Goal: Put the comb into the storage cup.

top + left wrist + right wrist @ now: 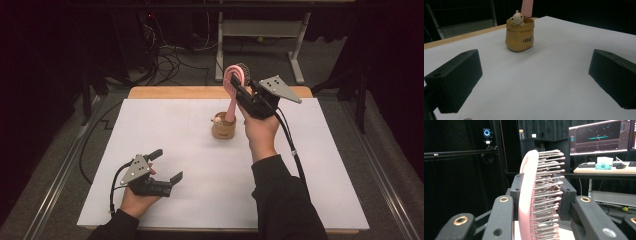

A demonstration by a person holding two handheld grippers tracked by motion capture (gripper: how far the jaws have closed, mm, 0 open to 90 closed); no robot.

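Note:
A pink hairbrush [233, 85] stands nearly upright, its head held high and its handle reaching down into a small tan pot [223, 128] with a little bear figure on its rim. My right gripper [239, 82] is shut on the brush's head; in the right gripper view the pink back and the bristles [544, 195] sit squeezed between the two black jaws. My left gripper [167, 167] rests low on the white sheet at the front left, open, with nothing between its fingers. From the left gripper view the pot [520, 35] stands ahead, with the pink handle [526, 6] rising out of it.
A white sheet [200, 200] covers the wooden table [175, 92]. Behind the table are cables on the floor and a metal desk frame [260, 30]. A desk with a monitor [599, 137] lies far off in the right gripper view.

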